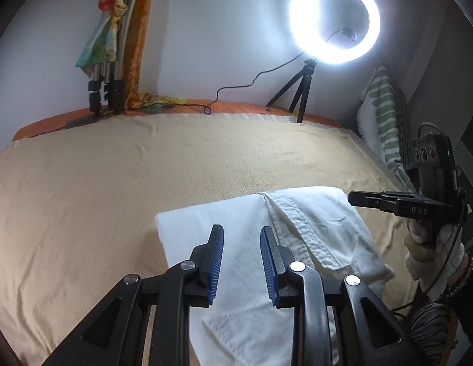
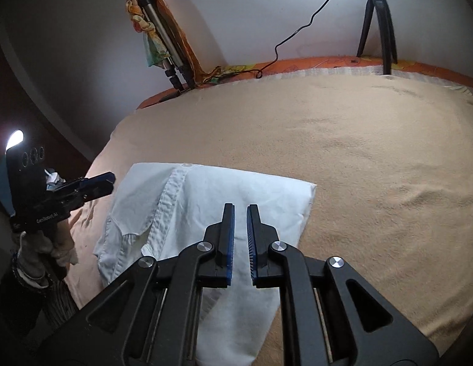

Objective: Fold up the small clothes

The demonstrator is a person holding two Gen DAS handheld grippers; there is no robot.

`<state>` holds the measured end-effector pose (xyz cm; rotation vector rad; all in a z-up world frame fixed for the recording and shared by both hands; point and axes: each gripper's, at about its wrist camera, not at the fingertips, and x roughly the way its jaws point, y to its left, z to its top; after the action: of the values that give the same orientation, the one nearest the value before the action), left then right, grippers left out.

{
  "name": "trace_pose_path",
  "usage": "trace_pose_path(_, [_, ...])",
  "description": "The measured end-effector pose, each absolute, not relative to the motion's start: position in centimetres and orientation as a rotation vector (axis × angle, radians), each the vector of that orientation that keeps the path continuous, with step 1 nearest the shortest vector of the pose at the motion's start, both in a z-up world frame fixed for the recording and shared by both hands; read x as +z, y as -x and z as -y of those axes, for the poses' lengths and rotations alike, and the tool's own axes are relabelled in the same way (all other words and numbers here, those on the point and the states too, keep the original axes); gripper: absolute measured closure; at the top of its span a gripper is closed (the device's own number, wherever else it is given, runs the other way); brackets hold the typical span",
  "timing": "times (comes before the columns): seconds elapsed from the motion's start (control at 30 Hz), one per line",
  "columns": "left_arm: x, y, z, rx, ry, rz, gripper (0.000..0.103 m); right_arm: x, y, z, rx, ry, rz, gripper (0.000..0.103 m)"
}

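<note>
At the far left of the bed (image 1: 84,189), a folded tripod (image 1: 107,70) wrapped in patterned cloth (image 1: 102,30) leans in the wall corner. A black cable (image 1: 236,90) runs from there along the orange bed edge to a lit ring light (image 1: 334,19) on a small tripod (image 1: 297,94) at the far side. A striped pillow (image 1: 384,116) stands against the wall on the right. None of these lies between the grippers and the garment.

The white shirt (image 1: 312,231) lies folded on the tan cover at the near edge of the bed, its long axis running from the near edge away towards the ring light, with the buttoned placket along that line and the fold at the far end.

The left gripper (image 1: 242,238) hovers over the shirt's left half, jaws a little apart with nothing between them. The right gripper (image 2: 241,213) hovers above the shirt's right half, jaws nearly together with a thin gap, nothing clamped. A gloved hand (image 1: 431,247) holds it at the shirt's right.
</note>
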<state>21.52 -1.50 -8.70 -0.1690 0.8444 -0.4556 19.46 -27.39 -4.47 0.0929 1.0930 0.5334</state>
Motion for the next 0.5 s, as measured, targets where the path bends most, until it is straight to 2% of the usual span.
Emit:
trace_pose_path(0.27, [-12.8, -23.2, 2.7, -0.454, 0.094, -0.941, 0.079, -9.0, -20.8, 24.7, 0.546, 0.052, -1.188, 0.094])
trace_pose_path(0.37, [-12.5, -22.7, 2.7, -0.457, 0.078, -0.922, 0.079, -8.3, -20.5, 24.8, 0.555, 0.073, -1.169, 0.094])
trace_pose_path(0.43, [-11.8, -22.0, 2.0, -0.453, 0.109, -0.896, 0.079, -7.1, -20.1, 26.5, 0.567, -0.017, -1.147, 0.093])
trace_pose_path(0.47, [-11.5, -21.5, 1.6, -0.454, 0.122, -0.879, 0.079, -6.5, -19.7, 27.6, 0.572, -0.067, -1.126, 0.086])
trace_pose_path(0.5, [-11.3, -21.1, 1.3, -0.450, 0.130, -0.867, 0.079, -6.1, -19.5, 28.8, 0.561, -0.113, -1.108, 0.072])
